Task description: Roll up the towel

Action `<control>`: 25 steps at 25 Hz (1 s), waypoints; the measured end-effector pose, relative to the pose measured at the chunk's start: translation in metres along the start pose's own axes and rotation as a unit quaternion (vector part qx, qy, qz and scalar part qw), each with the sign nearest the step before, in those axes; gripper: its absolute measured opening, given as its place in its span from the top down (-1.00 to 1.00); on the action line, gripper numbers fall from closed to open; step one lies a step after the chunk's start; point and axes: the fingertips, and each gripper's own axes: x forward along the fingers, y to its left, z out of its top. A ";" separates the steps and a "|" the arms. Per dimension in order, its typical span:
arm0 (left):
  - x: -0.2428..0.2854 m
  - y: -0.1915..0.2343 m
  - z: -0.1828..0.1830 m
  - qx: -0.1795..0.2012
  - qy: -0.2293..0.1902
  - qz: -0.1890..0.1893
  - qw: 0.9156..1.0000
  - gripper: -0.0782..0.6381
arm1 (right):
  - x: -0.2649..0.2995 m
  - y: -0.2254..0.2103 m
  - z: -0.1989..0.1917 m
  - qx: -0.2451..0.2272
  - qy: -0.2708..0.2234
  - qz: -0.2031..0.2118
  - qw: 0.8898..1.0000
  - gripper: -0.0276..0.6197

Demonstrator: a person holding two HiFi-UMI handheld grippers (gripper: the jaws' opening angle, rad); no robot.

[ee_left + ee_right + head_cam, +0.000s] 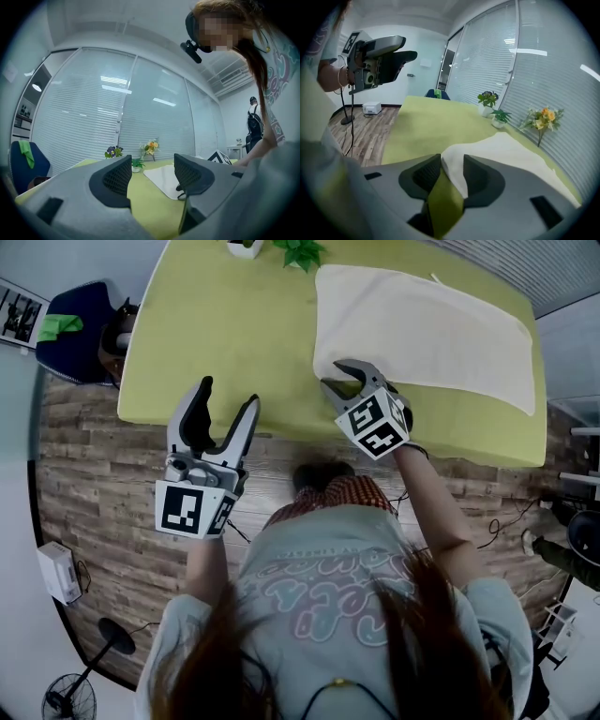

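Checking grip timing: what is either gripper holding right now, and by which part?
Nothing yet. The right gripper has its jaws apart around a corner of the towel, not pinching it; the left gripper is open and empty.

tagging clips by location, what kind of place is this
Probably an office or meeting room: a glass partition wall hung with blinds, a long table under a green cloth, and wood-look flooring.
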 end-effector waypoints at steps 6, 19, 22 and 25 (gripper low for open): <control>0.013 -0.001 -0.018 0.028 0.033 -0.026 0.999 0.07 | 0.001 -0.001 0.004 -0.015 0.003 -0.008 1.000 0.81; 0.138 -0.064 -0.114 0.355 0.136 -0.218 0.899 0.07 | -0.041 -0.017 0.034 0.053 -0.098 0.075 0.991 0.82; 0.163 -0.067 -0.126 0.385 0.150 -0.226 0.882 0.08 | -0.047 -0.027 0.033 0.053 -0.120 0.090 0.987 0.82; 0.183 -0.065 -0.132 0.409 0.159 -0.228 0.869 0.28 | -0.050 -0.037 0.033 0.076 -0.141 0.115 0.980 0.82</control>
